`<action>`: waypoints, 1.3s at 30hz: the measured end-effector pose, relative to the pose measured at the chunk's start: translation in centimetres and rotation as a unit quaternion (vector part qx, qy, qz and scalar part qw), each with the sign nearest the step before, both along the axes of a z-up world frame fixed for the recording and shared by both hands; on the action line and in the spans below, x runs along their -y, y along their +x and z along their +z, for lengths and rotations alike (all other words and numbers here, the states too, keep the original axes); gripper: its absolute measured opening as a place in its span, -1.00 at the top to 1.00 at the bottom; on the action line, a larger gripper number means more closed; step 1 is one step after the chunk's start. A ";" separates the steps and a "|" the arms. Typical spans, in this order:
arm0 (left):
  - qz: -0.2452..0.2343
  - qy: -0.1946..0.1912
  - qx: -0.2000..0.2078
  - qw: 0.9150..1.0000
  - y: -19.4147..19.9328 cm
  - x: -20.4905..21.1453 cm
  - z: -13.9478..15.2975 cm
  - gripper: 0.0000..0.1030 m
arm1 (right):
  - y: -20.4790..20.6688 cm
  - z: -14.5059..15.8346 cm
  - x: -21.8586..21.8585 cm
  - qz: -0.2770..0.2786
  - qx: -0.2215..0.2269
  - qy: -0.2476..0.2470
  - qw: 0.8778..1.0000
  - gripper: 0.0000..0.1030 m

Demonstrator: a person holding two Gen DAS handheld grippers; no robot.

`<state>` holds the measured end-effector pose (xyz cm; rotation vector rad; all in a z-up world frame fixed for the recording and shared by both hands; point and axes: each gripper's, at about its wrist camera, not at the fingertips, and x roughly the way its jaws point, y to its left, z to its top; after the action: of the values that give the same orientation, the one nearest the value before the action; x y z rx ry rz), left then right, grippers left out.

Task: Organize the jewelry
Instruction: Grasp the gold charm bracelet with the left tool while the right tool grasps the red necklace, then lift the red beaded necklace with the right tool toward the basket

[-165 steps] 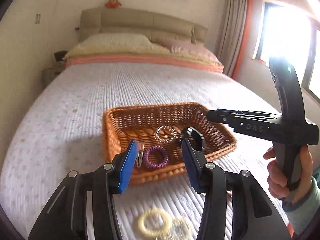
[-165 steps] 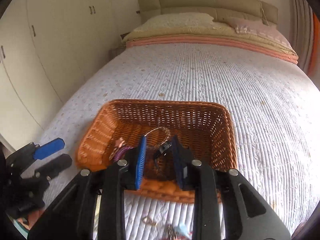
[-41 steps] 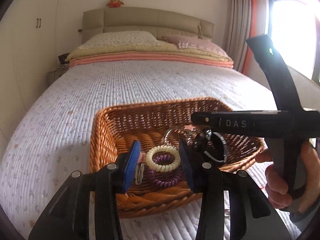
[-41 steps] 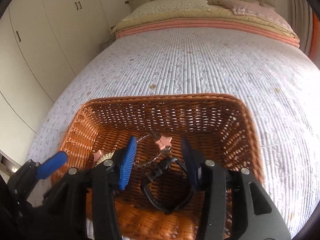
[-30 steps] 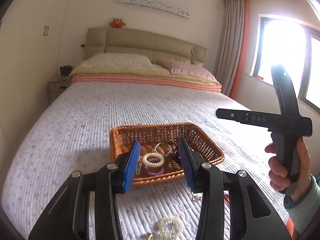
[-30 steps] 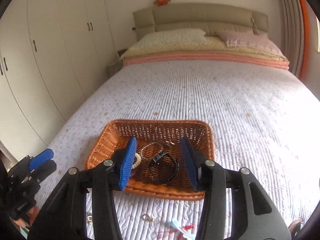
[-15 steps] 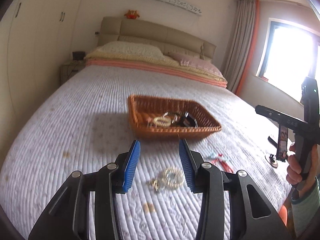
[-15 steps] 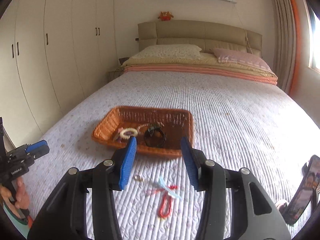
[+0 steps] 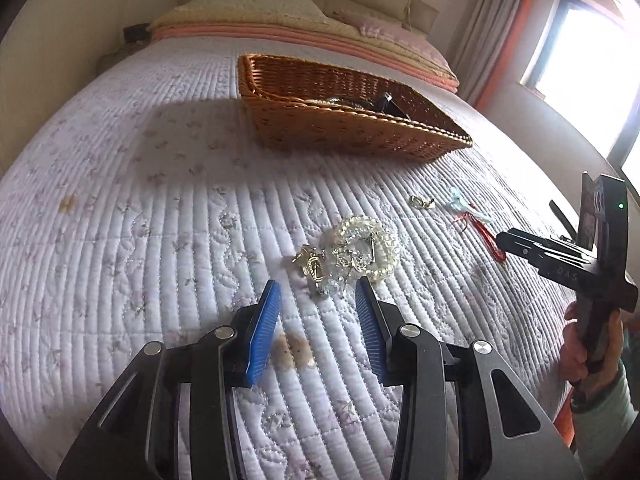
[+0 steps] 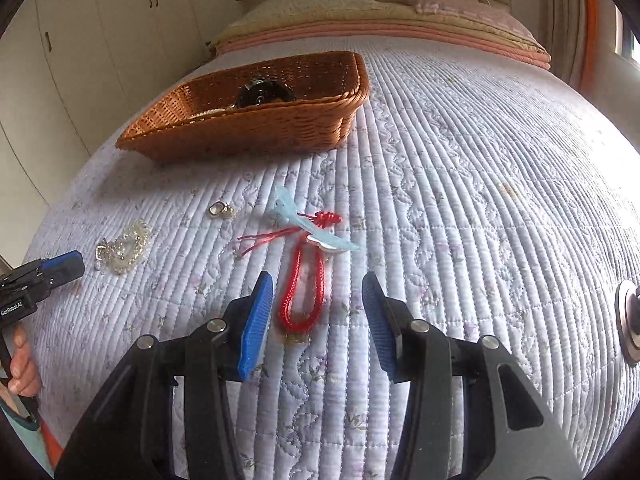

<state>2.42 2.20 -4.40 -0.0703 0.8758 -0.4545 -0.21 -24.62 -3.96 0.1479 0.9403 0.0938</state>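
A wicker basket (image 9: 360, 136) (image 10: 256, 128) sits on the bed with a black watch (image 10: 260, 94) and other pieces inside. My left gripper (image 9: 318, 292) is open, low over the quilt, just short of a clear bead bracelet (image 9: 370, 240) tangled with gold clips (image 9: 310, 262). My right gripper (image 10: 318, 284) is open around the near end of a red cord bracelet (image 10: 302, 292), which lies under a pale blue hair clip (image 10: 312, 228). A small gold piece (image 10: 219, 210) (image 9: 421, 201) lies between the two piles.
The quilted bed (image 10: 480, 200) stretches to pillows (image 9: 248, 6) at the headboard. A round stand (image 10: 628, 322) sits at the right edge of the right wrist view. A wardrobe (image 10: 100, 40) stands left, a window (image 9: 592, 64) right.
Both grippers have pulled back from the basket and dropped low toward the quilt. The left one now sits before the bead bracelet, the right one around the red cord.
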 end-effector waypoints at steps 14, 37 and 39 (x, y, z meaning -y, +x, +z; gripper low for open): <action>-0.001 0.087 0.021 0.996 1.8 2.2 -0.4 0.76 | 0.0 -1.0 -1.8 0.006 -0.005 -0.060 0.998 0.16; 0.041 -0.031 0.007 0.999 0.0 -2.6 -0.2 0.92 | -2.2 1.0 -2.4 0.051 0.039 -0.017 0.998 0.86; 0.039 -0.030 0.010 0.999 -0.1 -2.6 -0.1 0.92 | -2.3 1.3 -2.1 0.051 0.040 -0.002 0.998 0.92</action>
<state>2.31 4.76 -4.50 -0.1547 0.8360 -0.4076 -2.55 -22.51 -2.63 0.0911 0.8688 0.1912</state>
